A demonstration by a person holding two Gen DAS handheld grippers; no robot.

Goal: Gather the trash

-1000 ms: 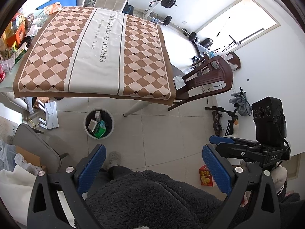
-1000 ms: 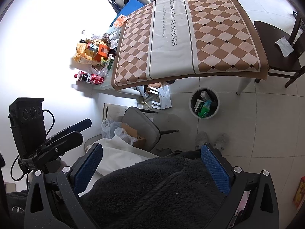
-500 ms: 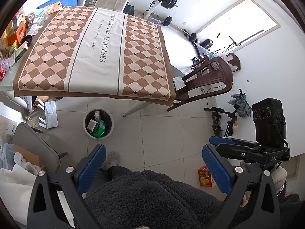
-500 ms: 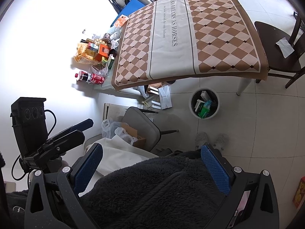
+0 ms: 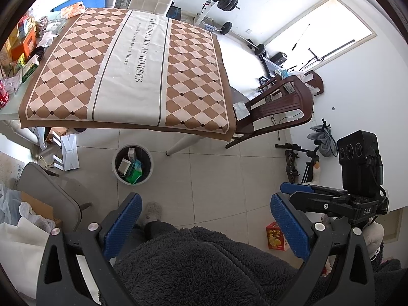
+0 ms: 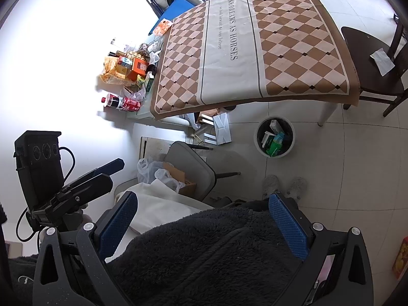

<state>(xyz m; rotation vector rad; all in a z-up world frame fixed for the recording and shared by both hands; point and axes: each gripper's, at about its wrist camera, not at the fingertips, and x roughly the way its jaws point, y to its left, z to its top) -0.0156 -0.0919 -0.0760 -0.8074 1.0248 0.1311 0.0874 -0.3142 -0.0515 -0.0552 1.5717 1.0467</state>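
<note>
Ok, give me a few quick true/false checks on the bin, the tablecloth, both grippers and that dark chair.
1. The trash bin stands on the floor near the table edge. True.
2. The bin is empty. False: it holds boxes and a green pack.
3. The left gripper is clamped on a bottle. False: open, holding nothing.
4. The right gripper is open. True.
5. The checkered tablecloth is bare. True.
6. The dark wooden chair seat is bare. False: a white paper lies on it.

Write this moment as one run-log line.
left tool: open, empty | right tool: open, empty | trash bin: on floor beside table, holds boxes | checked tablecloth: bare
</note>
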